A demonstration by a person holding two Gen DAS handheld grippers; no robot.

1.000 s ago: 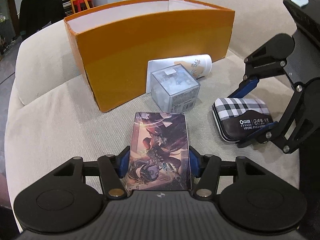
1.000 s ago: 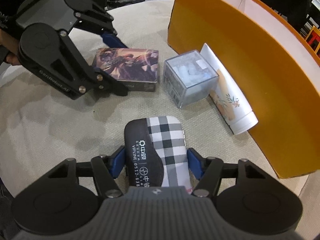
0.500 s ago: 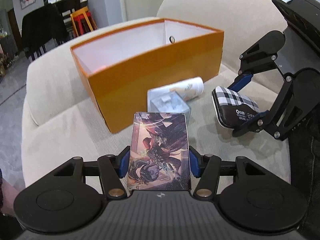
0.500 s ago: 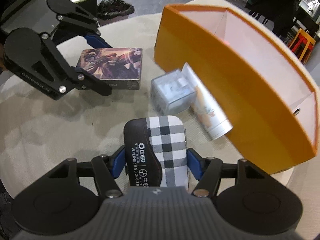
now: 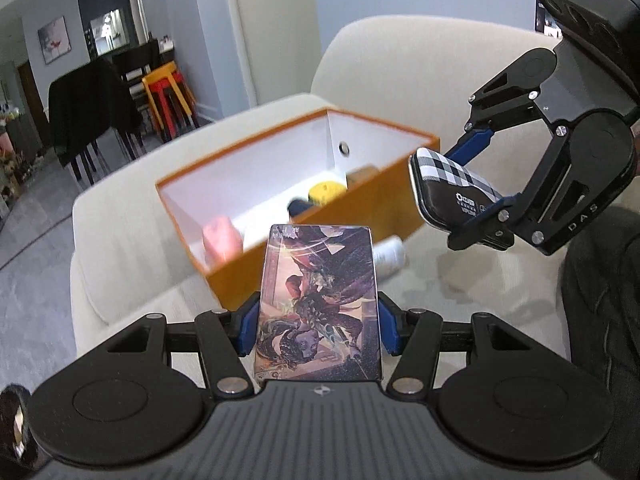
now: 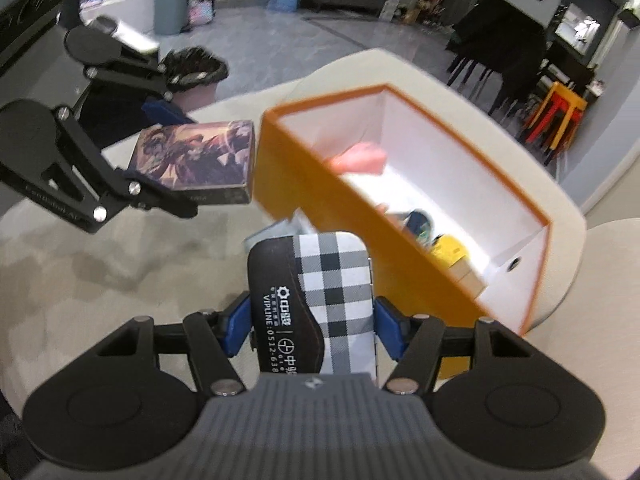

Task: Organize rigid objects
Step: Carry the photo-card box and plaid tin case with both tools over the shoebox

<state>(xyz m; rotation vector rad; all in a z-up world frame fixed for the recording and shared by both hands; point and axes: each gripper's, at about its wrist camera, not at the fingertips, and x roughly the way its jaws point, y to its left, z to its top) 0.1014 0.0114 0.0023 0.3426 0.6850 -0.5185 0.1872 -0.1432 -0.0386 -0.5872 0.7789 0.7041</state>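
The sofa cushion [image 5: 132, 248] carries the work area; it is soft and will not give a firm base to anything set on edge.

The orange box [image 5: 304, 216] stands on the cushion with its top open. Its white interior already contains a pink item [image 6: 360, 158], a yellow item [image 6: 448, 250] and a dark item, all blurred. The walls look like stiff card: rigid enough to hold shape, but likely to shift if struck on the rim.

The left claw [image 5: 318, 320] is closed about partway on the illustrated card box [image 5: 318, 304], one pad on each long edge, near its rear end. The box is held clear of the cushion, near the front wall of the orange box. It appears light, stiff and glossy, so probably slippery; grip across the narrow width is correct.

The right claw [image 6: 314, 330] is likewise closed partway on the plaid case [image 6: 316, 300], pads on its two long sides. The case is held in the air beside the long wall of the orange box. It appears semi-rigid with a fabric face, which should give good friction.

A white tube [image 5: 390, 254] lies on the cushion against the orange box. It is round and likely to roll; take it across the body.
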